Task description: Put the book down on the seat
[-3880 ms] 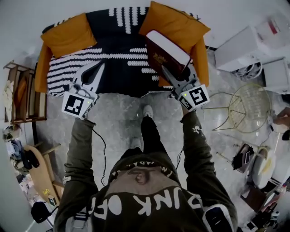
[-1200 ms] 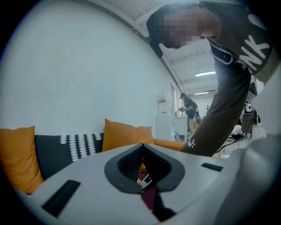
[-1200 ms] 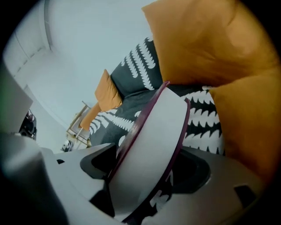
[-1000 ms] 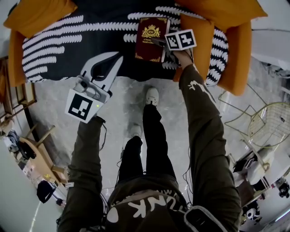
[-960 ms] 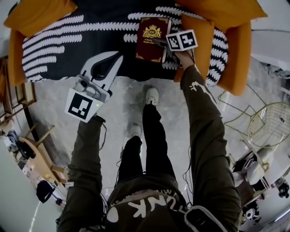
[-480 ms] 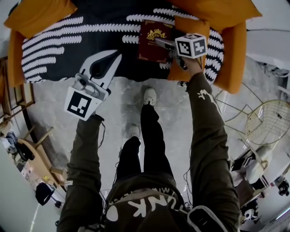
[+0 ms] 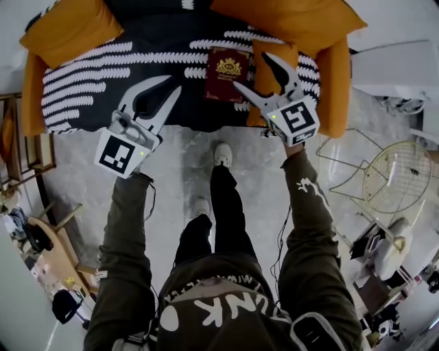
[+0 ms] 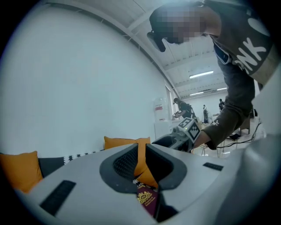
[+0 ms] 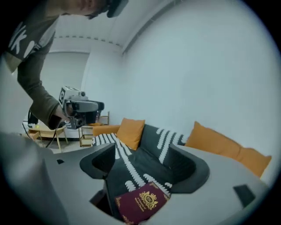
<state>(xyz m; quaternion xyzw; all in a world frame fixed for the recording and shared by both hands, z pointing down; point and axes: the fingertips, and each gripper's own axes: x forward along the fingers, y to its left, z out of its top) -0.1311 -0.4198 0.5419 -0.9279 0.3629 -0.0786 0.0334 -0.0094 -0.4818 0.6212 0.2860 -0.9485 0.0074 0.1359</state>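
A dark red book (image 7: 226, 72) with a gold crest lies flat on the black, white-patterned sofa seat (image 7: 137, 62). My right gripper (image 7: 252, 70) hovers just right of it, one fingertip over the book's near right corner. Its jaws stand wide and are closing, with nothing gripped. In the right gripper view the book (image 9: 142, 203) shows on the seat below the right gripper (image 9: 142, 162). My left gripper (image 7: 175, 83) hangs over the seat's front edge to the left, its jaws only a narrow slit apart and empty. Through that slit of the left gripper (image 8: 140, 154) the book (image 8: 147, 200) shows.
Orange cushions lie at the sofa's back left (image 7: 68, 31) and back right (image 7: 288, 17), and a small one (image 7: 274, 65) beside the book. A wire chair (image 7: 391, 178) stands on the floor at right, a wooden rack (image 7: 20, 130) at left. The person's shoes (image 7: 221, 154) are before the sofa.
The right gripper has let go of the book and drawn back toward the person and to the right. The book stays flat on the seat. The left gripper has hardly moved.
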